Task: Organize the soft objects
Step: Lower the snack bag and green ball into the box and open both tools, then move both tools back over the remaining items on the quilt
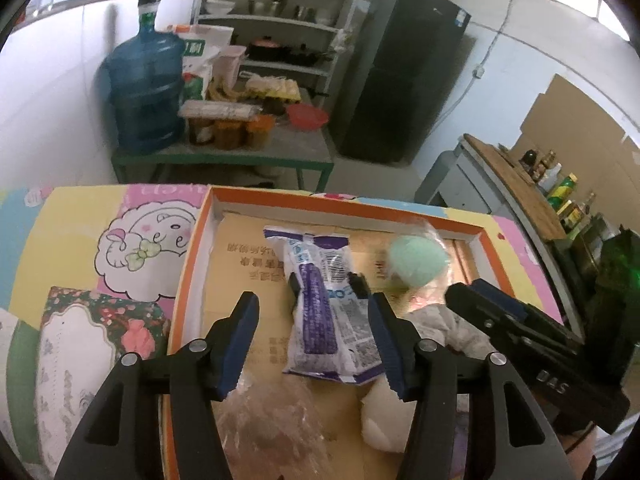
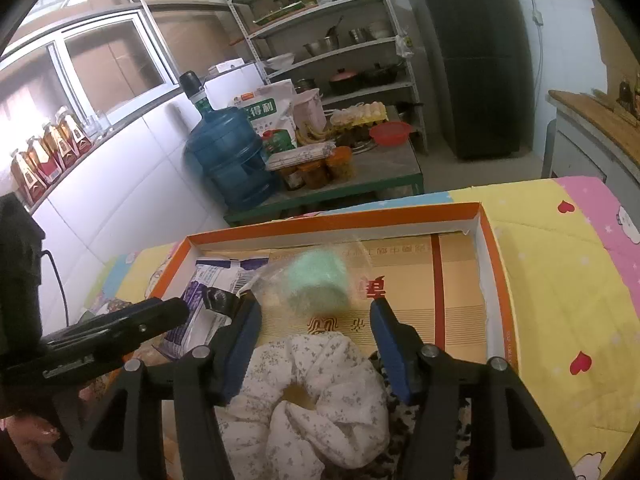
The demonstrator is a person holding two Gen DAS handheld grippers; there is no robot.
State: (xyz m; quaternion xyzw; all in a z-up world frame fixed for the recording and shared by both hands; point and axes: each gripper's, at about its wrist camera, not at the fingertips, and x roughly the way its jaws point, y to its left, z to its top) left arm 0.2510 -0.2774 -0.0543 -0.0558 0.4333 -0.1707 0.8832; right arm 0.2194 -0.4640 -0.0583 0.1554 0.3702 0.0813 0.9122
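An orange-rimmed cardboard tray [image 1: 344,204] lies on a cartoon-print cloth. In it lie a purple-and-white packet [image 1: 326,312], a green puff in clear wrap [image 1: 418,260], a grey-white floral cloth bundle [image 2: 320,392] and a white soft lump [image 1: 384,420]. My left gripper [image 1: 314,312] is open above the packet, jaws either side of it, not touching. My right gripper [image 2: 316,320] is open over the floral bundle, the green puff [image 2: 318,280] just ahead. The right gripper also shows in the left wrist view [image 1: 520,332].
A floral pillow [image 1: 80,360] lies left of the tray. A crinkled clear bag [image 1: 276,420] sits at the tray's near edge. Behind stand a low table with a blue water jug [image 1: 146,92], jars, shelves and a black fridge [image 1: 404,72]. A counter [image 1: 516,184] stands right.
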